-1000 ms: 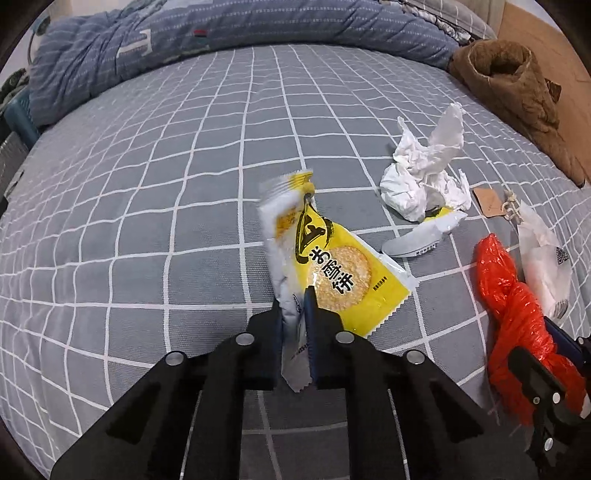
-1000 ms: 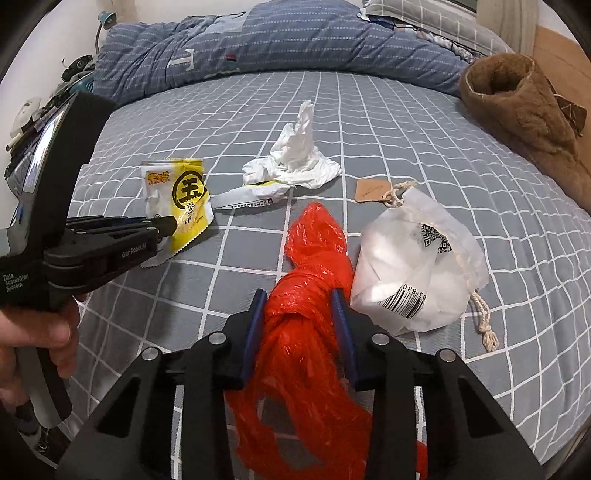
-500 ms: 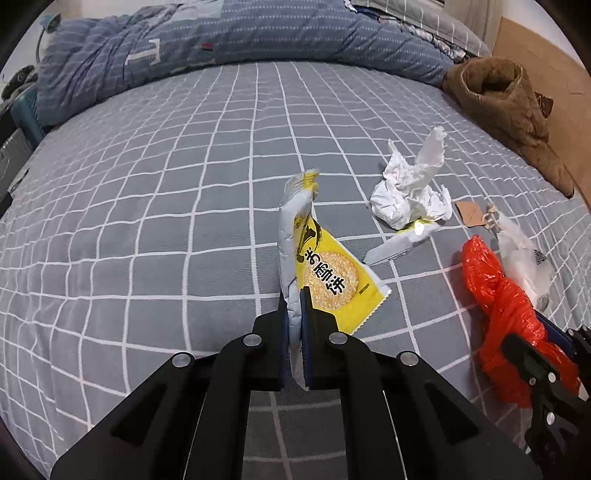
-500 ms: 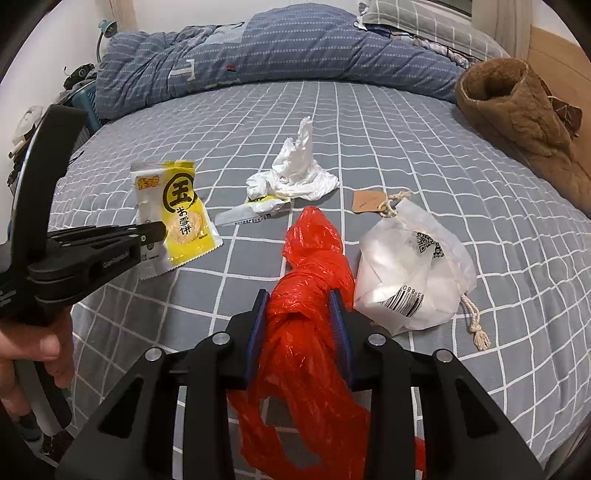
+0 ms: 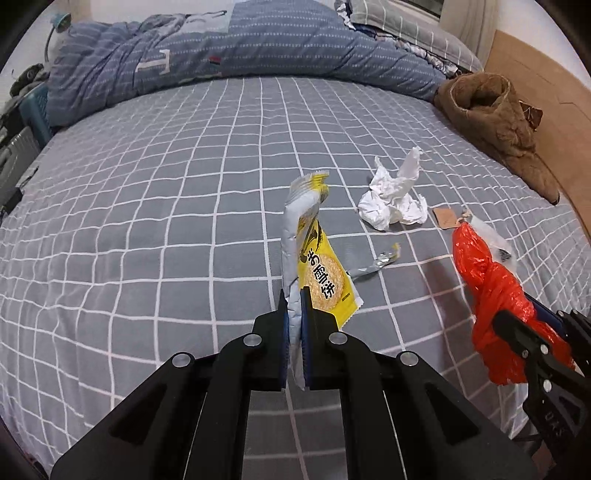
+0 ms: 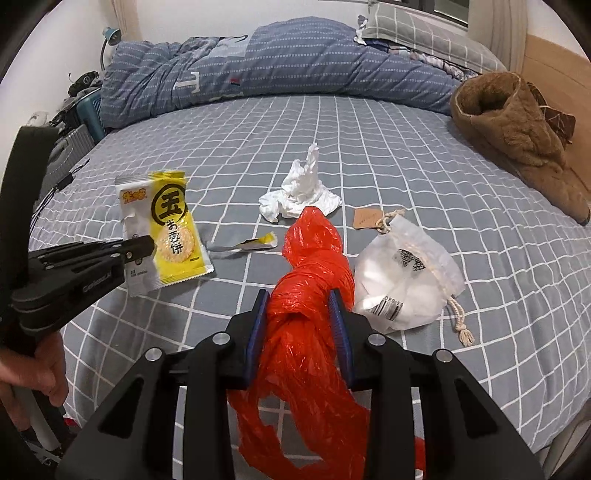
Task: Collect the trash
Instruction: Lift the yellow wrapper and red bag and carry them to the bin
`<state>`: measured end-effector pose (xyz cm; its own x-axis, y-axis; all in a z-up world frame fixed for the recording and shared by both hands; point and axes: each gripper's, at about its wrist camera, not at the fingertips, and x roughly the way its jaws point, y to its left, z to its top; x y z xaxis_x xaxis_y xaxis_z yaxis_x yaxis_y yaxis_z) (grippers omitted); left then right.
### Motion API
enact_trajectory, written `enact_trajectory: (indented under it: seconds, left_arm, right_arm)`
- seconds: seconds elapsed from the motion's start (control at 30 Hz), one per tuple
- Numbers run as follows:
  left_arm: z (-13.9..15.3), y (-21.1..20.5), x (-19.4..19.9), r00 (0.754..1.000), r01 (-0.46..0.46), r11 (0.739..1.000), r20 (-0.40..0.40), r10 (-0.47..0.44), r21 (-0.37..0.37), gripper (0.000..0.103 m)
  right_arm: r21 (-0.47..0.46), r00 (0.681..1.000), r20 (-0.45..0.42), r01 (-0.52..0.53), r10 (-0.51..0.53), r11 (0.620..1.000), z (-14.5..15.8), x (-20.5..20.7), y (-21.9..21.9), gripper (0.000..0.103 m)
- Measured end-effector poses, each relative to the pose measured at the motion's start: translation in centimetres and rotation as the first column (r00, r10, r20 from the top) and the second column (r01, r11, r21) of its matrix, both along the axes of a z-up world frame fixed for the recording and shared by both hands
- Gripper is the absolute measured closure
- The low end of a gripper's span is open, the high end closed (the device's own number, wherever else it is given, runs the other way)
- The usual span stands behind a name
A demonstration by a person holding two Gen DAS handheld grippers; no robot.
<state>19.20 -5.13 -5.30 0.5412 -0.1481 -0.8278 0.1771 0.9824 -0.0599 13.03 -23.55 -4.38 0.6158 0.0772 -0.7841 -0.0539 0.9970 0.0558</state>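
Left gripper [image 5: 293, 306]: fingers pinching the yellow snack wrapper [image 5: 321, 273], held upright above the bed [image 5: 147, 221].
Right gripper [image 6: 299, 310]: fingers clamped on the red plastic bag [image 6: 314, 280].
Remaining trash: crumpled tissue [image 6: 299, 192], beyond both grippers, probably nearer the right.

We're in a home bedroom: bed with grey checked sheet [image 5: 155, 206], rumpled blue duvet [image 6: 280, 62], pillow [image 6: 417, 29], probably a desk lamp [image 6: 110, 37] far left.

Even indoor light, fisheye-warped edges
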Motion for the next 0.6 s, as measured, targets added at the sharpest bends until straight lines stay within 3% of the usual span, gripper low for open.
enact_trajectory:
  seconds: [0.6]
  left_arm:
    - [4.7, 1.8, -6.3, 0.998, -0.040, 0.999, 0.044, 0.040, 0.007, 0.098]
  right_arm:
    - [0.002, 0.999, 0.032, 0.018, -0.018, 1.000, 3.9, -4.1, 0.5, 0.071]
